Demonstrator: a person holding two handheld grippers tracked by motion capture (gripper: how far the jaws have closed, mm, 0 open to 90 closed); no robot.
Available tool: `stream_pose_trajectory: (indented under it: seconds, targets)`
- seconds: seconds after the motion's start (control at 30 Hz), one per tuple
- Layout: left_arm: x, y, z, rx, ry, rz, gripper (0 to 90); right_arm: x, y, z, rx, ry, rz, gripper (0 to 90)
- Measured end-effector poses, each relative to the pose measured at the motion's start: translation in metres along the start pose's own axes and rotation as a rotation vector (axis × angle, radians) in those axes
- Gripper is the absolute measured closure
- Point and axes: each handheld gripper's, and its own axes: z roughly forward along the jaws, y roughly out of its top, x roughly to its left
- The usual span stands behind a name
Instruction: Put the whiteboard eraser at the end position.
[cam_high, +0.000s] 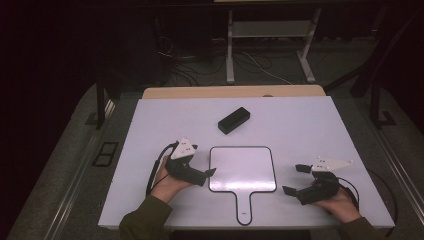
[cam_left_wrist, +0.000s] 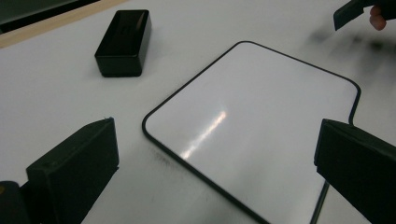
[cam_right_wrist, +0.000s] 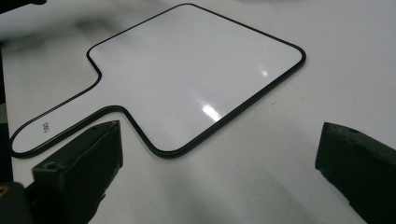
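Two hand-held grippers rest low over a white rectangular worktop (cam_high: 310, 125), one on each side of a flat white paddle-shaped board with a thin black rim and a short handle (cam_high: 242, 170).

In the high view the left gripper (cam_high: 207, 177) sits just beside the board's left edge, its fingers pointing toward that edge, and the person's left hand (cam_high: 167, 182) wraps its body from behind. In the left gripper view its two black fingers (cam_left_wrist: 74, 168) stand wide apart with nothing between them except bare worktop and the near corner of the board (cam_left_wrist: 257, 121), which lies ahead of and between the fingertips. A glossy black rectangular box (cam_left_wrist: 122, 43) lies farther ahead, beyond the left-hand finger and well apart from it; in the high view the same box (cam_high: 233, 120) sits past the board's far edge, set at a slant.

The right gripper (cam_high: 297, 180) is near the board's right edge, held by the right hand (cam_high: 340, 202), a grey three-cornered plate (cam_high: 332, 163) on top. In the right gripper view its fingers (cam_right_wrist: 79, 163) are also spread wide and hold nothing. The board (cam_right_wrist: 196, 74) lies ahead of them, its handle running toward the left-hand finger and its rounded corner sitting between the two fingertips, apart from both.
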Motion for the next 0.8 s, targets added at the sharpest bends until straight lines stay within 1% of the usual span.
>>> stream_pose_trajectory:
  seconds: [0.17, 0.23, 0.37, 0.43, 0.53, 0.6, 0.63, 0.8]
  targets:
    - [-0.001, -0.014, -0.015, -0.016, 0.010, -0.020, 0.0, 0.001, 0.001, 0.000, 0.000, -0.003, 0.002, 0.0]
    - [-0.001, -0.020, -0.021, -0.016, 0.017, -0.025, 0.0, 0.001, 0.001, 0.000, 0.002, -0.003, 0.001, 0.0]
    - [-0.002, -0.029, -0.027, -0.013, 0.013, -0.037, 0.0, 0.001, 0.001, 0.001, 0.002, -0.002, -0.003, 0.0]
    - [-0.002, -0.032, -0.029, -0.002, 0.020, -0.033, 0.0, 0.001, 0.001, 0.001, 0.002, -0.003, -0.004, 0.0]
    - [-0.003, -0.038, -0.029, 0.008, 0.014, -0.048, 0.0, 0.001, 0.000, 0.001, 0.003, -0.004, -0.003, 0.0]
    - [-0.004, -0.042, -0.028, 0.028, 0.008, -0.053, 0.0, 0.001, 0.000, 0.001, 0.005, -0.004, -0.006, 0.0]
    - [-0.004, -0.043, -0.027, 0.031, 0.008, -0.057, 0.0, 0.001, 0.000, 0.002, 0.005, -0.005, -0.005, 0.0]
    - [-0.004, -0.042, -0.028, 0.033, 0.014, -0.052, 0.0, 0.002, 0.000, 0.002, 0.008, -0.007, -0.003, 0.0]
